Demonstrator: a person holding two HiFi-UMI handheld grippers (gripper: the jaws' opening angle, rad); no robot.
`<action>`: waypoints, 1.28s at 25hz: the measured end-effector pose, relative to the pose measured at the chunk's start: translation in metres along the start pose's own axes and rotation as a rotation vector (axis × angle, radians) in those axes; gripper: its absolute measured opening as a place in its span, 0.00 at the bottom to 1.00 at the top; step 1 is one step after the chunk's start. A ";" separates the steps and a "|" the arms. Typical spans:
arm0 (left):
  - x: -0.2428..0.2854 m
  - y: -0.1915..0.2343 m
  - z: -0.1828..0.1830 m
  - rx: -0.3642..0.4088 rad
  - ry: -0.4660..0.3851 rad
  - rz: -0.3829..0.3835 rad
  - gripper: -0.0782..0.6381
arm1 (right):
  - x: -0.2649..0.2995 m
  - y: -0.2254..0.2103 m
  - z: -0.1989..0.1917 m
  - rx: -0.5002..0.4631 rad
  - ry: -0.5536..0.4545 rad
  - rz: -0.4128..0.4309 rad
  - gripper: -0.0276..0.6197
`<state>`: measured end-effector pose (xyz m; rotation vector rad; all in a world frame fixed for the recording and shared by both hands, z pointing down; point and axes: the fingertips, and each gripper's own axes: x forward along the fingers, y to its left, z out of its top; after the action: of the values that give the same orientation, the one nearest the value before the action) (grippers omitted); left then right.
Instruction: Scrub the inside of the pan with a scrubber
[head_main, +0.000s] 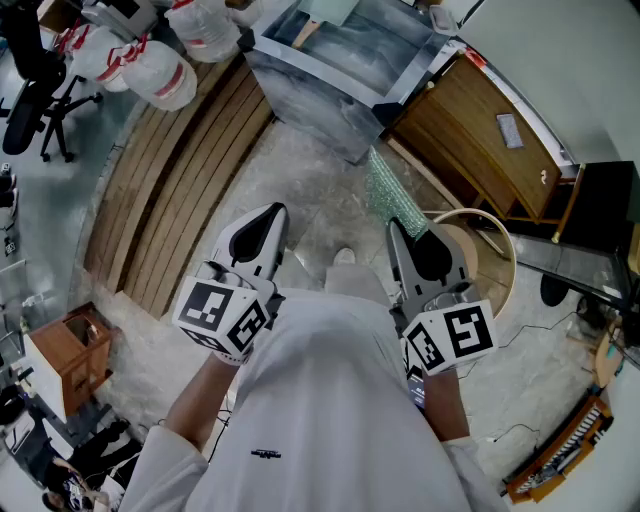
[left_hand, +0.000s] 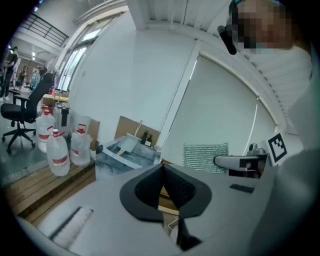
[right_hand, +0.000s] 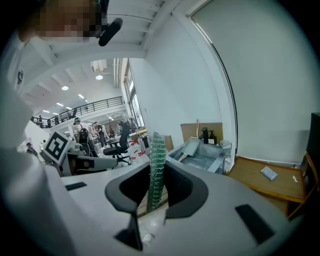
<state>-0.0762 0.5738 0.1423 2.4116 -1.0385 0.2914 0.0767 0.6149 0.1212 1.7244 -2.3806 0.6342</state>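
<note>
**Tightly held scrubber (head_main: 385, 190), pan (right_hand: 192, 146) far off**

The right gripper (right_hand: 156, 172) pinched the green scrubber between its jaws. The left gripper (left_hand: 162, 167) had its jaws pressed together, empty. The pan lay in the grey sink (right_hand: 220, 162), well apart.

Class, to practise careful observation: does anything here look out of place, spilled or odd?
Nothing looks spilled or broken. One oddity: the green mesh scrubber stands edge-up, pinched in the right tongs in mid-air, well short of the metal sink; the left tongs are shut on nothing.
</note>
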 end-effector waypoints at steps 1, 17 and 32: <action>0.002 -0.009 -0.002 0.003 -0.005 0.004 0.12 | -0.005 -0.006 -0.003 0.000 -0.002 0.007 0.15; 0.009 -0.062 -0.020 0.008 -0.032 0.114 0.12 | -0.034 -0.060 -0.003 -0.017 -0.038 0.057 0.15; 0.077 0.050 0.031 -0.045 -0.061 0.147 0.12 | 0.100 -0.070 0.039 -0.012 -0.028 0.096 0.15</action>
<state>-0.0601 0.4805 0.1628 2.3213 -1.2401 0.2428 0.1133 0.4933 0.1390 1.6334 -2.4937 0.6116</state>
